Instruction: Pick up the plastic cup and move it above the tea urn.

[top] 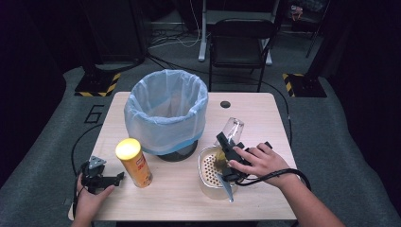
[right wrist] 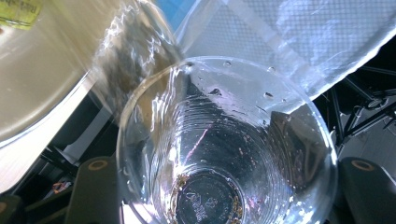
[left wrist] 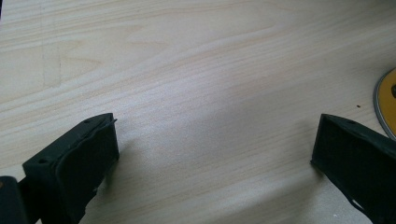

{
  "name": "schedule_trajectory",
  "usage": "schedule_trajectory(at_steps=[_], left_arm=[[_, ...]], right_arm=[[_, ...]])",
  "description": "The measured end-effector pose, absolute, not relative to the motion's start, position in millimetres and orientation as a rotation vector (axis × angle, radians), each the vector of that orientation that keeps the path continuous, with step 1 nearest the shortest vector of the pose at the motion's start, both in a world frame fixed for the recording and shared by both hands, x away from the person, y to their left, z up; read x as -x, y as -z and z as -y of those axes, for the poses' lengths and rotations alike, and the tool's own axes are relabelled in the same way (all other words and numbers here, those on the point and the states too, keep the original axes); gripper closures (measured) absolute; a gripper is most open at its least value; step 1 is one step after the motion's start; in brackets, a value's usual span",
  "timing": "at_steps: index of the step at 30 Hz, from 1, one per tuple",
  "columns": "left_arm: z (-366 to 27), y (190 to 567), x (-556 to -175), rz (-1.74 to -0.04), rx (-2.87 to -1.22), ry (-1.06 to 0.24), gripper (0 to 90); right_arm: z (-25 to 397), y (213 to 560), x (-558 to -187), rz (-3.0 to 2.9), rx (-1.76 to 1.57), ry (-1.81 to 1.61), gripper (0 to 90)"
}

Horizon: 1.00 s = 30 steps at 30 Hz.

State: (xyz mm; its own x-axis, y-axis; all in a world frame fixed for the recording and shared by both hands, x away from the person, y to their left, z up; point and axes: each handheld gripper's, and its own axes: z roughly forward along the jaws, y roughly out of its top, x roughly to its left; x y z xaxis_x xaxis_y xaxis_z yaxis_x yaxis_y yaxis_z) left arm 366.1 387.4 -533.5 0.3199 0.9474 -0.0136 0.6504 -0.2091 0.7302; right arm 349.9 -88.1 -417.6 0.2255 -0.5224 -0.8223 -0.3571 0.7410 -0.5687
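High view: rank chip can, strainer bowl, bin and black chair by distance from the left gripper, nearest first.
From the left gripper:
1. Chip can, just to its right.
2. Strainer bowl, further right, near the table's front.
3. Bin, behind, mid-table.
4. Black chair, on the floor beyond the table.

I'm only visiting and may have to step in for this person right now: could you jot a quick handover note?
Right tongs: shut on the clear plastic cup, tipped over the strainer bowl; brownish liquid is pouring out, dregs cling inside the cup.
Left tongs: open, holding nothing, low over the table beside the yellow-lidded chip can.
Lined bin stands behind.
Done: cup nearly drained.
Left, probably: finish pouring, bin the cup, perhaps the can too.
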Motion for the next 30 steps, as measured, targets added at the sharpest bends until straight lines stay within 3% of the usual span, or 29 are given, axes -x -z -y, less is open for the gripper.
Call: schedule_trajectory(at_steps=[30], left_arm=[[-387.4,533.4,-366.1,-1.408,-1.948,-0.594,0.2]], right_arm=[[85.4,414.9,-345.2,-1.427,0.808,0.061,34.7]])
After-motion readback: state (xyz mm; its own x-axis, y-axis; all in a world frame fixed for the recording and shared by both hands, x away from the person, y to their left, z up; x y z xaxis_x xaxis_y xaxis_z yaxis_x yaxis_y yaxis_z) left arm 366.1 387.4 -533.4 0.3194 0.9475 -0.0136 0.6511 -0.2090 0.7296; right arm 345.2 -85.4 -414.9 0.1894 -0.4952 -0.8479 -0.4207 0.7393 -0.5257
